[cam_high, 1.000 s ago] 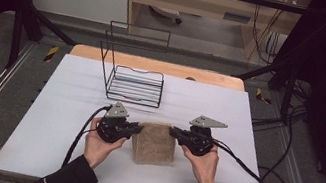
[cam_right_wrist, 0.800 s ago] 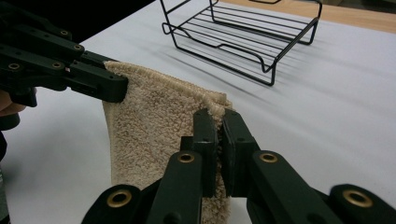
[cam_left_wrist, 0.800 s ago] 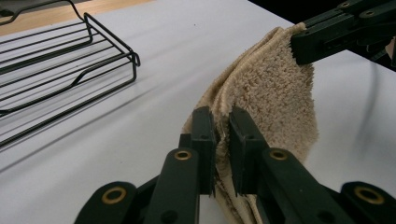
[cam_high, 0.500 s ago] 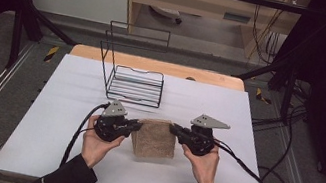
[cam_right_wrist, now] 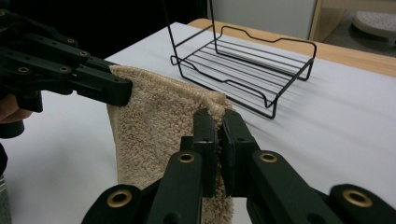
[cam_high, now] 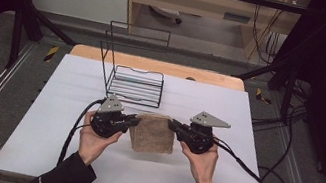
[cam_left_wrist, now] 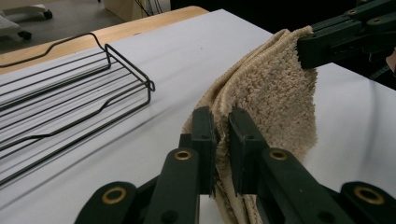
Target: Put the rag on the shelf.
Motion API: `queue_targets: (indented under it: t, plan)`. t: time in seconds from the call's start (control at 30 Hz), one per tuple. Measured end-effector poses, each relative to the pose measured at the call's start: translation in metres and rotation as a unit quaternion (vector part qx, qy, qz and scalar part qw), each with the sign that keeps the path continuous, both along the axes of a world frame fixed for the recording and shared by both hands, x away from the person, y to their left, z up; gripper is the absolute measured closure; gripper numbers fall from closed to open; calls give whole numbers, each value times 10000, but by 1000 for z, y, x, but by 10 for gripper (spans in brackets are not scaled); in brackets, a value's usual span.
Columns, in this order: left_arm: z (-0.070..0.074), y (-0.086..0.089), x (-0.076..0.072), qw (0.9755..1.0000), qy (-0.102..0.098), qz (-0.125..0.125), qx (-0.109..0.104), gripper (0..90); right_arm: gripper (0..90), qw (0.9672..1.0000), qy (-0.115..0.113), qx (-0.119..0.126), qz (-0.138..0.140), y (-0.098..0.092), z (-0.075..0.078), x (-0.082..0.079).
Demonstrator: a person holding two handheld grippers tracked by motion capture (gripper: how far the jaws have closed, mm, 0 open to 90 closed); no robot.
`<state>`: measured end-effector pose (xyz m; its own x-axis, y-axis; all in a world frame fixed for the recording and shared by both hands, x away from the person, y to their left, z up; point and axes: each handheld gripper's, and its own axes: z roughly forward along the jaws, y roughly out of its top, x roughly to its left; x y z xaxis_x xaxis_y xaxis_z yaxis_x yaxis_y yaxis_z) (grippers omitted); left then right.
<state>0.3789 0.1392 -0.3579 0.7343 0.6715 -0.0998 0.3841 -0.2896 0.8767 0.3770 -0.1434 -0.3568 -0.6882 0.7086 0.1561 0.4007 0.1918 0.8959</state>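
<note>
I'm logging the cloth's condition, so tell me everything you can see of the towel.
The towel is beige, looped terry cloth, folded into layers. It hangs off the table between the two grippers: the left gripper pinches one top corner, the right gripper the other. Its top edge sags slightly; the rest drapes down in front of the wire rack.

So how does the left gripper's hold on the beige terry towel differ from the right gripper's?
The left gripper clamps the folded beige terry towel at its top left corner; the right gripper clamps the top right corner. The left one's grey three-cornered plate tilts steeply, while the right one's plate lies flatter. Both are shut on the towel, which hangs between them in front of the black wire rack.
</note>
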Motion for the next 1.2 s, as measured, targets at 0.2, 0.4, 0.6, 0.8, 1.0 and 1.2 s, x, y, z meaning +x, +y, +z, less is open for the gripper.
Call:
queue_targets:
  t: [0.2, 0.4, 0.6, 0.8, 1.0, 1.2]
  plan:
    - [10, 9, 3, 9999, -88, 96, -94, 812, 859, 9998, -130, 121, 14, 8, 9, 1]
    - [18, 17, 7, 9996, -170, 162, -182, 812, 859, 9994, -272, 215, -32, 17, 18, 5]
    - [28, 25, 12, 9994, -243, 178, -170, 812, 860, 9990, -361, 275, -16, 25, 27, 9]
    - [37, 32, 16, 9991, -323, 183, -196, 812, 860, 9986, -426, 329, -18, 31, 34, 13]
    - [45, 37, 19, 9981, -474, 250, -288, 812, 861, 9978, -558, 352, -47, 36, 44, 17]
    - [51, 43, 21, 9967, -606, 323, -430, 812, 860, 9969, -676, 388, -67, 43, 53, 20]
